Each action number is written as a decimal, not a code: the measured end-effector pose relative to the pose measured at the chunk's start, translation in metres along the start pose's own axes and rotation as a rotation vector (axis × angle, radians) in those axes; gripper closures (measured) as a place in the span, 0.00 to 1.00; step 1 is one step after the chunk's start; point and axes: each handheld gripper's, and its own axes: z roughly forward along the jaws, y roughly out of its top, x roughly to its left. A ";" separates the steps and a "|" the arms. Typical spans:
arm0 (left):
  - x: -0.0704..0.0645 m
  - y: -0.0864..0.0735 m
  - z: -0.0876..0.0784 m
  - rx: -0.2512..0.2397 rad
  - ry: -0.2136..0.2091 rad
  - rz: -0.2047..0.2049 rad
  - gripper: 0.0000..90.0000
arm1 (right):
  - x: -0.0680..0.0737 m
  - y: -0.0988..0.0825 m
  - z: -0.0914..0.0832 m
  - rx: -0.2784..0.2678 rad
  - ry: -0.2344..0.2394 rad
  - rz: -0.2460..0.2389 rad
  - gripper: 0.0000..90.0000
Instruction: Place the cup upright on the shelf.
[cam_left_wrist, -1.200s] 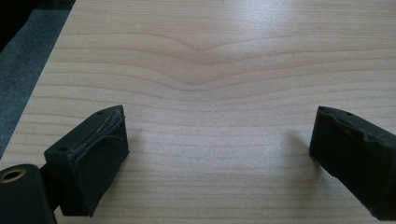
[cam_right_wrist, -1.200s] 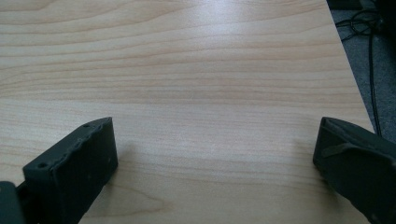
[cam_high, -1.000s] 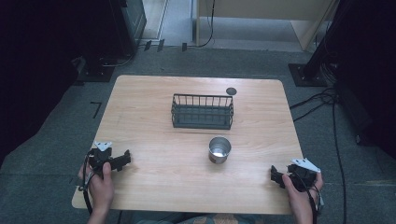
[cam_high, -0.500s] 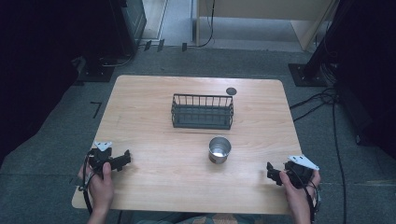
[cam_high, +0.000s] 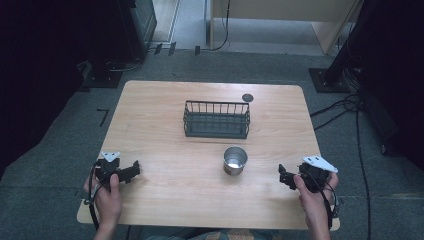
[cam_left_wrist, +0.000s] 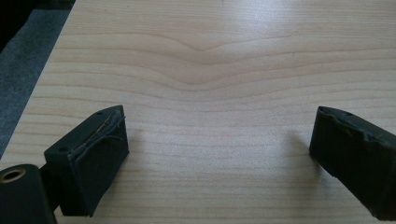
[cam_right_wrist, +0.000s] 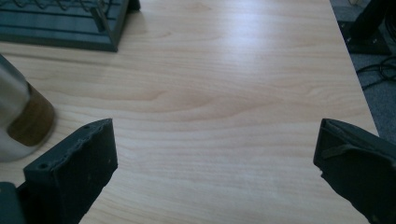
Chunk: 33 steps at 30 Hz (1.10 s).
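— Where's the cup (cam_high: 235, 160)?

— Mid-desk (cam_high: 165, 125), just at 6 o'clock of the basket (cam_high: 216, 119), upright.

— Which claw is closer?

— The right claw (cam_high: 284, 176), I'd say; the cup lies at its 9 to 10 o'clock. Its jaws gape, empty. The left claw (cam_high: 131, 171) sits farther off, also wide open.

Left hand-held gripper (cam_high: 131, 172) and right hand-held gripper (cam_high: 283, 176) both held low, jaws spread wide.

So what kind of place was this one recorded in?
Probably a lab or recording room: a lone wooden table on grey carpet, loose cables on the floor, and dark stand bases beside it.
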 end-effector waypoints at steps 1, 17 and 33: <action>0.000 0.000 0.000 0.000 0.000 0.000 0.05 | 0.002 0.003 -0.001 -0.004 0.002 -0.004 0.00; 0.000 0.000 0.000 0.000 0.000 0.000 0.05 | 0.040 0.036 -0.003 -0.042 0.069 -0.044 0.00; 0.000 0.000 0.000 0.000 0.000 0.000 0.05 | 0.078 0.053 0.001 -0.072 0.147 -0.077 0.00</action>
